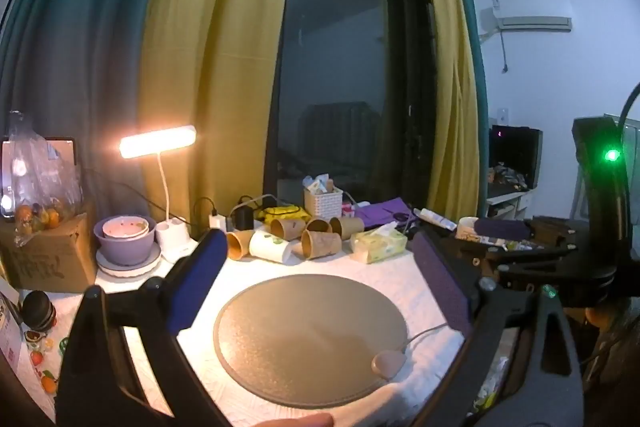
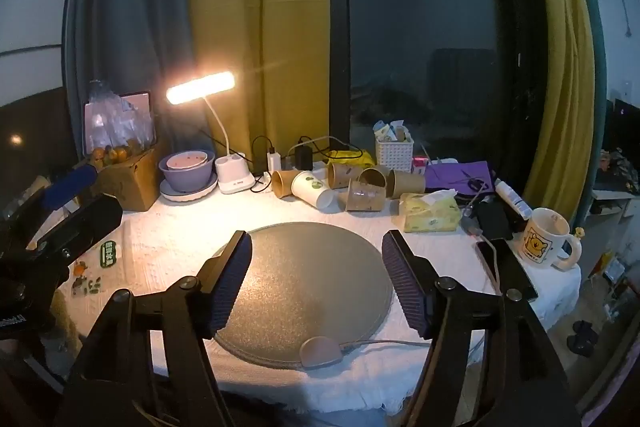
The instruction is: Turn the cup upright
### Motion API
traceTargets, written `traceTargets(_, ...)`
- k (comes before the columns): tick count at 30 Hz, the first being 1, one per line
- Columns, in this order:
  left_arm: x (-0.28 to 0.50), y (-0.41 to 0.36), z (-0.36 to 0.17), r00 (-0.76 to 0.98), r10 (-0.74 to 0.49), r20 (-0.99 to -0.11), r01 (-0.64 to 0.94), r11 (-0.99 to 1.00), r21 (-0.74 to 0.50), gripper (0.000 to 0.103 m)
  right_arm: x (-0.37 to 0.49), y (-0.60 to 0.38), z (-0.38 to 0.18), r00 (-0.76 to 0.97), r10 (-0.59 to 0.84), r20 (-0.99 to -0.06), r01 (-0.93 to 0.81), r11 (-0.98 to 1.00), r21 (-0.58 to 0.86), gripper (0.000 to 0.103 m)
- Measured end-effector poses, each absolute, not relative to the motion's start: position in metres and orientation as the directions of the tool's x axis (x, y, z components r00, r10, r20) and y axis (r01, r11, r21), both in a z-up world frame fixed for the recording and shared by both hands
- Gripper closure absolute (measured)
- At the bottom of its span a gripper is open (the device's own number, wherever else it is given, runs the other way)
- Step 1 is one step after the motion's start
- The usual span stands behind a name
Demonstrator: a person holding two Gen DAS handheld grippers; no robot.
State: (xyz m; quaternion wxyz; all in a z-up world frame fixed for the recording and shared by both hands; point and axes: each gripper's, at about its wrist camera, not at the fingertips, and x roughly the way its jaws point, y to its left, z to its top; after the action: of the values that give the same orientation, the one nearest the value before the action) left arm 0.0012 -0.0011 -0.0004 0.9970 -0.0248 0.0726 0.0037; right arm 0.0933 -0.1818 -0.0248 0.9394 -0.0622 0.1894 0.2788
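While nothing sits between its fingers, the left gripper (image 1: 320,279) hangs over the round grey mat (image 1: 304,339) in the left wrist view, jaws spread wide with just air in the gap. The cups are all at the far side of the table, past the mat: a white paper cup (image 1: 270,247) lying on its side, with a bunch of brown paper cups (image 1: 320,243) tipped over around it. A yellow tissue pack (image 1: 378,245) sits just right of them, and a lit desk lamp (image 1: 158,143) stands far left next to a stack of purple bowls (image 1: 125,239). The other tool shows at the right edge.

Over in the right wrist view it's pretty much the same deal: the right gripper (image 2: 318,283) is parted wide above the mat (image 2: 304,291), holding nothing. The white cup (image 2: 313,189) lies on its side at the far edge, mouth facing far left, and the brown cups (image 2: 366,191) are toppled beside it. A cartoon mug (image 2: 546,243) stands upright at the right, near a dark phone (image 2: 508,269). The white tablecloth (image 2: 168,239) covers the table.
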Motion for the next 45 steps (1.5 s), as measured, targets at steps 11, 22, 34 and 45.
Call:
traceTargets(11,0.0003,-0.0027,-0.0012,0.988,-0.016,-0.15,0.006,0.998,-0.067,0.008,0.0917,-0.1817,-0.0227,0.776,0.499,-0.385,-0.545,0.838,-0.013,0.032)
traceTargets(22,0.0015,-0.003,-0.0002,0.988,-0.032,-0.152,0.022,0.998,-0.066,0.008,0.0925,-0.1841,-0.0212,0.778,0.499,-0.382,-0.544,0.839,-0.013,0.032)
traceTargets(34,0.001,-0.003,-0.002,0.987,-0.033,-0.157,0.021,0.997,-0.076,0.008,0.0932,-0.1863,-0.0213,0.778,0.499,-0.382,-0.545,0.839,-0.013,0.032)
traceTargets(45,0.0002,-0.0025,-0.004,0.987,-0.032,-0.158,0.019,0.996,-0.085,0.008,0.0932,-0.1857,-0.0224,0.778,0.499,-0.381,-0.544,0.839,-0.013,0.032)
